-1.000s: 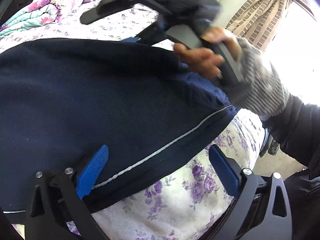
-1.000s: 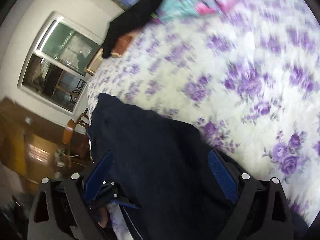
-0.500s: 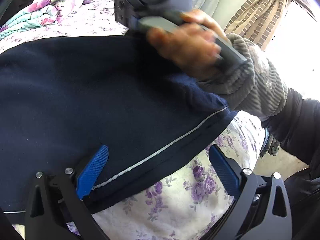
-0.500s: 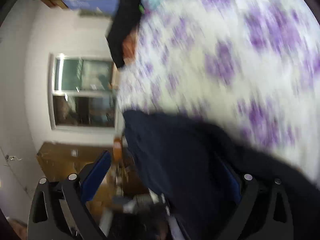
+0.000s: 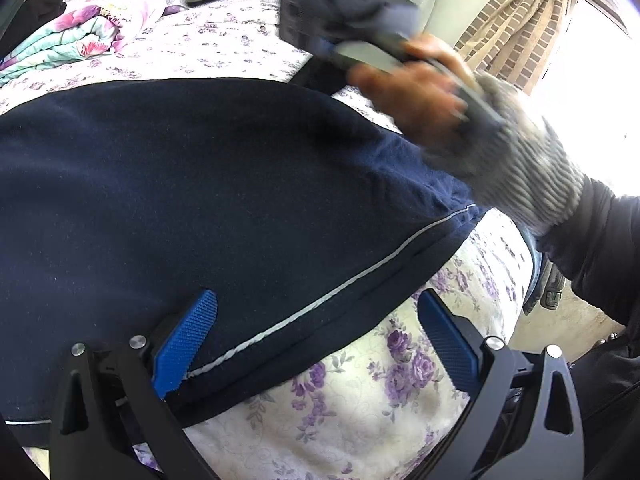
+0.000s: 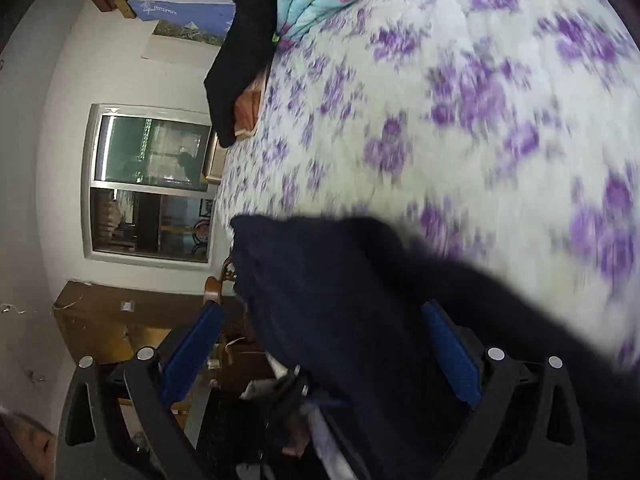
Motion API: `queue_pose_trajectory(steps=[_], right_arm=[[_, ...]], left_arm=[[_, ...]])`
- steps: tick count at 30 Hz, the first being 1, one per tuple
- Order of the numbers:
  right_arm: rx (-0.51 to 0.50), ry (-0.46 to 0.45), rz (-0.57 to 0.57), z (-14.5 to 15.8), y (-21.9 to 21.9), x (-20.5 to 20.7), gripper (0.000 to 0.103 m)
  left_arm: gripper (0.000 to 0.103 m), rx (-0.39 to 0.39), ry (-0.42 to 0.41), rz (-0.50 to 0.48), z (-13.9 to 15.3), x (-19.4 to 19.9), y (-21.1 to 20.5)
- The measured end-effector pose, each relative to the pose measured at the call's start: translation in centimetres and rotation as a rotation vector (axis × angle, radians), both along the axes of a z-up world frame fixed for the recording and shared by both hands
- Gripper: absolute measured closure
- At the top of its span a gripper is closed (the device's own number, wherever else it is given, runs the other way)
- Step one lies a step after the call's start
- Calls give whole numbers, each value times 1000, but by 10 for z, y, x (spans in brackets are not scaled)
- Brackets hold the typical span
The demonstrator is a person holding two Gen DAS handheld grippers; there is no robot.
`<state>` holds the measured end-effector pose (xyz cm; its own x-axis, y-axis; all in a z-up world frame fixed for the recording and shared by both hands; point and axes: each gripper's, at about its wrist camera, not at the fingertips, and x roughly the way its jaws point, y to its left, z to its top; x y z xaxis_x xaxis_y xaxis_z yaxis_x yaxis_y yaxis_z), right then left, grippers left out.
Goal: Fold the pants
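Navy pants with a thin grey side stripe lie spread on the purple-flowered bedsheet. My left gripper is open at their near edge, with the striped hem between its blue pads. At the far side of the pants a hand in a grey ribbed cuff holds the right gripper's black body just above the cloth. In the blurred right wrist view, my right gripper is open, with dark pants cloth filling the gap between its fingers.
A folded flowered quilt and a black garment lie at the head of the bed. A window and wooden furniture stand past one bed edge. A brick-patterned curtain and shoes on the floor are on the other side.
The hand has swung and turned the right gripper over the far edge of the pants, and its view has rotated towards the window. The left gripper and the pants have stayed put.
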<state>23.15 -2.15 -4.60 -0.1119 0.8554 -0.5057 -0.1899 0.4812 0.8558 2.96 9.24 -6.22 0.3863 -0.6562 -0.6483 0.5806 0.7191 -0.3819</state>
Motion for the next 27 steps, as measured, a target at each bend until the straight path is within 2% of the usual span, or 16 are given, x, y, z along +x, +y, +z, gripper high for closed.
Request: queue_pose_trajectory(steps=[3, 5, 7, 10, 15, 17, 19, 22, 25, 27], right_arm=[[-15, -93, 97, 20, 8, -36, 3], [-41, -125, 116, 21, 13, -52, 3], [-56, -130, 135, 13, 18, -63, 3], [-91, -140, 81, -4, 24, -59, 3], [46, -42, -104, -16, 1, -30, 3], [58, 18, -65, -23, 7, -23, 3], [90, 94, 28, -30, 23, -29, 3], [73, 93, 70, -27, 41, -31, 3], [132, 156, -16, -40, 53, -12, 3], [177, 119, -139, -36, 48, 5, 3]], left_arm=[[5, 1, 2, -5, 0, 1, -1], [5, 7, -1, -4, 0, -1, -2], [5, 9, -3, -2, 0, -2, -2], [5, 18, -8, 1, -1, -4, -4], [5, 21, -6, 5, 0, -4, -5], [5, 24, -11, 5, 0, -5, -5], [5, 28, -14, 3, -1, -5, -6], [5, 28, -17, 3, -1, -6, -7], [5, 33, -20, 8, -2, -8, -9], [5, 29, -20, 13, -2, -8, -9]])
